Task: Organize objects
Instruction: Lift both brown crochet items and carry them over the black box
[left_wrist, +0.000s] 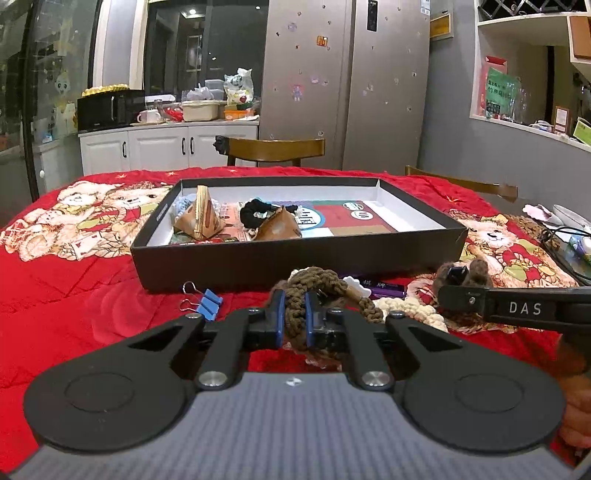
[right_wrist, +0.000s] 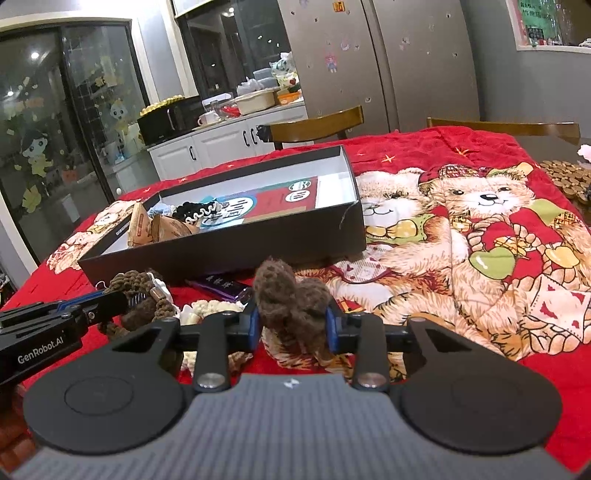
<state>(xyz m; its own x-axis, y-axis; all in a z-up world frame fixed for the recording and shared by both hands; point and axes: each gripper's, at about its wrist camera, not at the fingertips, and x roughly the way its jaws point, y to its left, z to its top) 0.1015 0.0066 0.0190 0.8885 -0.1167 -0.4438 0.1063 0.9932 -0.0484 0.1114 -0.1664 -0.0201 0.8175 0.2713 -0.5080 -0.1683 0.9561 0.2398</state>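
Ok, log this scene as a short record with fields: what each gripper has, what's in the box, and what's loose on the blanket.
left gripper: shut on brown braided cord
right gripper: shut on fuzzy brown knit piece
black box: open, holds folded packets, black scrunchie, red booklet
loose on blanket: blue binder clips, purple packet, cream knit piece

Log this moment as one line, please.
left gripper: shut on braided brown cord | right gripper: shut on fuzzy brown knit piece | black box: open, partly filled

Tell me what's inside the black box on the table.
Inside the black box lie two tan triangular packets, a black scrunchie, something pale blue crocheted and a red printed card. The packets and the near wall hide whatever lies beneath them.
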